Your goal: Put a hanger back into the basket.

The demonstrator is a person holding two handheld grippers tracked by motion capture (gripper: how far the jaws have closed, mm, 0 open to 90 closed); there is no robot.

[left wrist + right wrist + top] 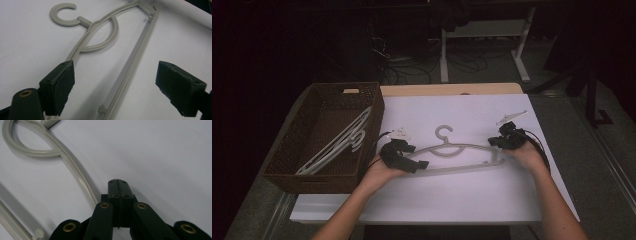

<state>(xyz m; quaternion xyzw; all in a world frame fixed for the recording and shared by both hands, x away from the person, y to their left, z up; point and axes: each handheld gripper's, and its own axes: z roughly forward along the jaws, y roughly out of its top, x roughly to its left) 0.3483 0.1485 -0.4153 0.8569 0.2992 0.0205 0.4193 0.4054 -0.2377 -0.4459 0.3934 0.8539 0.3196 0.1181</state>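
- A grey plastic hanger (457,152) lies flat near the middle of the white table (452,200), hook pointing toward the far edge; it looks like the next one due for the wicker basket (307,150) at the left edge, where other hangers (339,142) already rest.
- The left gripper (422,164) sits at the hanger's left end, jaws spread; in the left gripper view the shoulder runs up to the left pad (58,86) and the bottom bar passes between the pads without being pinched.
- The right gripper (493,142) is at the hanger's right end, jaws pressed together; in the right gripper view the pads meet beside the shoulder, with nothing visible between them.
- The step seems to be a change of grip. Next, one gripper likely needs to pinch the hanger firmly before lifting it leftward.
- Both forearms reach in from the near edge, hands angled inward.
- A small white clip-like piece (511,118) lies near the far right corner.
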